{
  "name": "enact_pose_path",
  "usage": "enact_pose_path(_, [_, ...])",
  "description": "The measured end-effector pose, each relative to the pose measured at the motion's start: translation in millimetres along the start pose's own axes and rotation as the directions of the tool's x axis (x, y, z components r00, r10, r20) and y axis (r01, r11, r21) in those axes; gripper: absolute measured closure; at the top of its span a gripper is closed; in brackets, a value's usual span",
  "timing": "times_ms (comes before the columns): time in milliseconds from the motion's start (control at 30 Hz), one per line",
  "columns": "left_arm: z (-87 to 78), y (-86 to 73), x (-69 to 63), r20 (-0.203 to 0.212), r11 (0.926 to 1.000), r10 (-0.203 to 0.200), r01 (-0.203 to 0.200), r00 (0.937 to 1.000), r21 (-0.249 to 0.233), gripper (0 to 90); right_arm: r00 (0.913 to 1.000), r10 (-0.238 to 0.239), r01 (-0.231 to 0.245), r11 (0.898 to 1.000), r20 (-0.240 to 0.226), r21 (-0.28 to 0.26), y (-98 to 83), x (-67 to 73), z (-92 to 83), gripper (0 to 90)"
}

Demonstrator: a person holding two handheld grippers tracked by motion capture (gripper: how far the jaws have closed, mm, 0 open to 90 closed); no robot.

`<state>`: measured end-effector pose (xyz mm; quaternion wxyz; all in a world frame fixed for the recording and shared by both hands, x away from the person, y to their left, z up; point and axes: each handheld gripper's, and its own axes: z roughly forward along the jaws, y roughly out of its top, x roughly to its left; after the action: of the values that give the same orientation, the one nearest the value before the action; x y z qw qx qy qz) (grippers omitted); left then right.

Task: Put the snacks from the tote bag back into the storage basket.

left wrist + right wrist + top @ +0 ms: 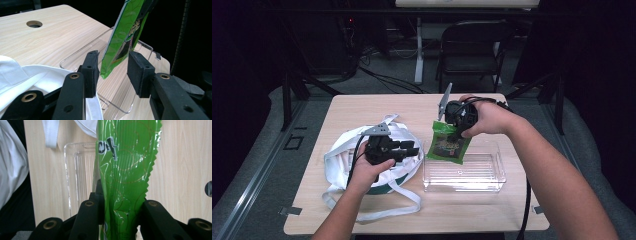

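A green snack packet hangs by its top edge from my right gripper, which is shut on it above the left end of a clear plastic bin. In the right gripper view the packet runs up between the black jaws, with the bin beneath. My left gripper hovers open over a white cloth bag, pointing right toward the bin. Its own view shows the spread fingers with nothing between them, the packet hanging beyond, and the bag at lower left.
The bag's white straps trail toward the light wooden table's front edge. A cable hole sits in the tabletop. A dark folding chair and a white table leg stand behind the table. Black surroundings flank both sides.
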<state>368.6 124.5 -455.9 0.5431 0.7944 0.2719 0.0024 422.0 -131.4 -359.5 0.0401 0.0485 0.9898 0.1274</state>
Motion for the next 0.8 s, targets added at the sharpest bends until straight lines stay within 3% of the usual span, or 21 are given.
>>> enact_pose_path(400, [-0.8,-0.4,1.6,-0.015,1.0,0.0,0.0,0.9999,0.001,58.8,0.9991,-0.023,0.021,0.998,0.035,0.06,0.3,-4.0,13.9,74.7])
enact_pose_path(667, [-1.8,-1.2,3.6,-0.022,1.0,-0.004,0.004,0.9998,0.0,58.2,0.9991,-0.019,0.017,0.998,0.037,0.067,1.3,-8.1,19.7,74.7])
enact_pose_path(800, [-2.1,-1.9,4.5,-0.027,1.0,-0.009,0.009,0.9996,0.0,58.1,0.9996,-0.012,0.01,0.999,0.027,0.045,0.9,-10.9,27.9,74.7])
